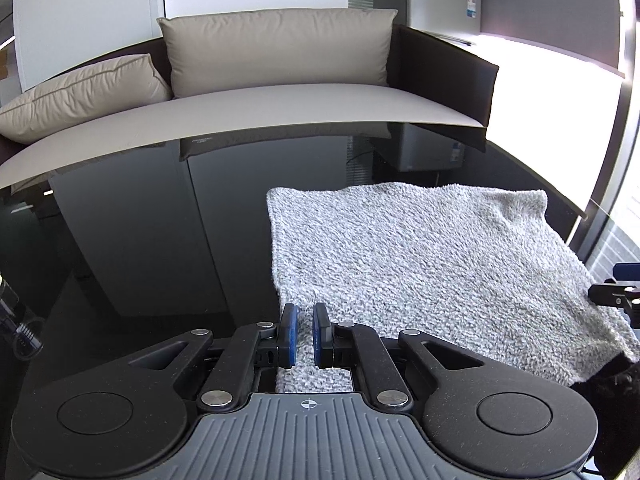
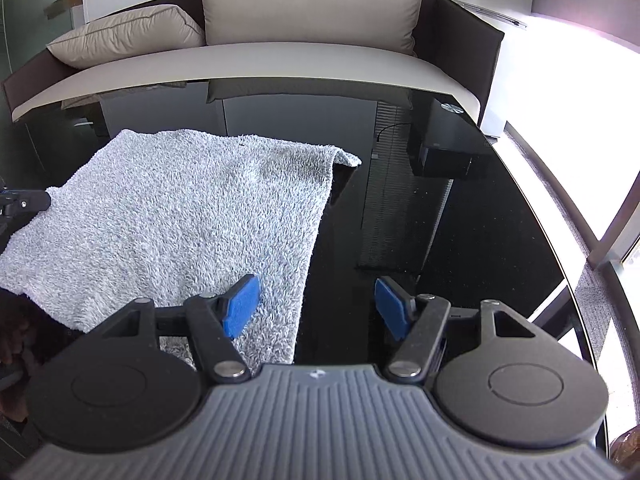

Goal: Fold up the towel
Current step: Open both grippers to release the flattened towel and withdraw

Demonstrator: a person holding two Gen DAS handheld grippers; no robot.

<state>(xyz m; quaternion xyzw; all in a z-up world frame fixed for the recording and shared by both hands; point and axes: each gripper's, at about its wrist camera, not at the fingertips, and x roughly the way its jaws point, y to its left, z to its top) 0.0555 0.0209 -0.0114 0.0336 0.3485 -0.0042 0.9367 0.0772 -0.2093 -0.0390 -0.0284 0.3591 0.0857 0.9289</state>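
A grey fluffy towel (image 1: 420, 272) lies spread on the glossy black table (image 1: 140, 240). My left gripper (image 1: 306, 334) is shut on the towel's near left corner, and the cloth runs down between the blue pads. In the right wrist view the towel (image 2: 180, 220) fills the left half, with its far right corner (image 2: 344, 156) slightly curled. My right gripper (image 2: 316, 306) stands open astride the towel's near right edge, with one pad (image 2: 240, 306) over the cloth and the other over bare table (image 2: 460, 240). Nothing is pinched between its pads. Each gripper's tip peeks into the other's view.
A sofa (image 1: 280, 108) with beige cushions (image 1: 276, 48) stands just beyond the table's far edge. A small grey fridge (image 1: 436, 4) sits at the back right. A dark box shape (image 2: 444, 152) shows at the table's far right. Bright window light falls along the right side.
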